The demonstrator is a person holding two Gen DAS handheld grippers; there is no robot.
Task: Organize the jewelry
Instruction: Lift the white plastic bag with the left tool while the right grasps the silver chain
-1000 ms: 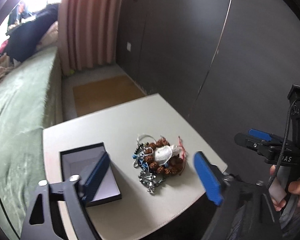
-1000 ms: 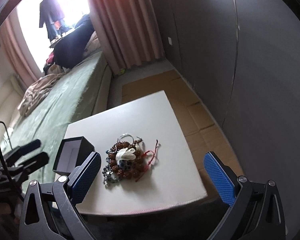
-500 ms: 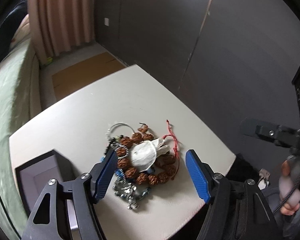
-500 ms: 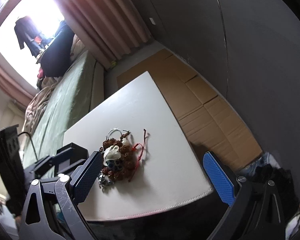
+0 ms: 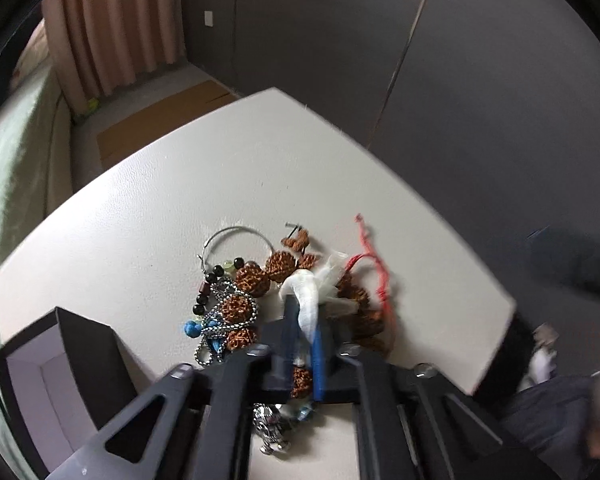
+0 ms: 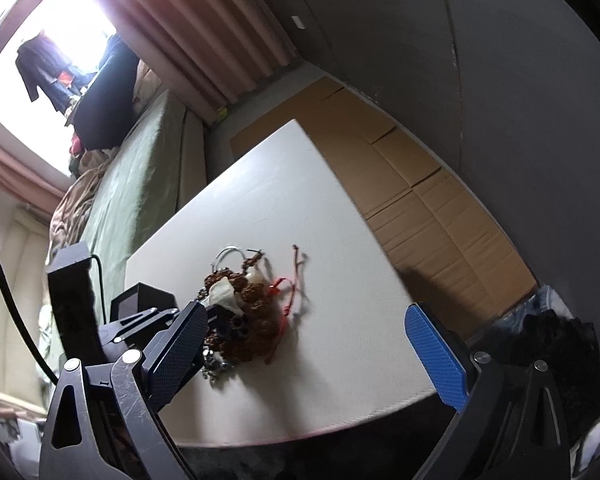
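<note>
Between left claw pads, seemingly white pouch.

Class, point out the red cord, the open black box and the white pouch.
red cord (image 5: 382, 276), left wrist view, on its middle strand.
open black box (image 5: 86, 344), left wrist view, on its dark side wall.
white pouch (image 5: 308, 300), left wrist view, on its fabric.

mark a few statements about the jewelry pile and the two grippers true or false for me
1. The left gripper is shut on the white pouch. True; its jaws have just been closing.
2. The right gripper holds the red cord. False: it is open, holding nothing.
3. The dark box stands open beside the pile. True.
4. The brown bead bracelet lies inside the box. False: it is on the white table.
</note>
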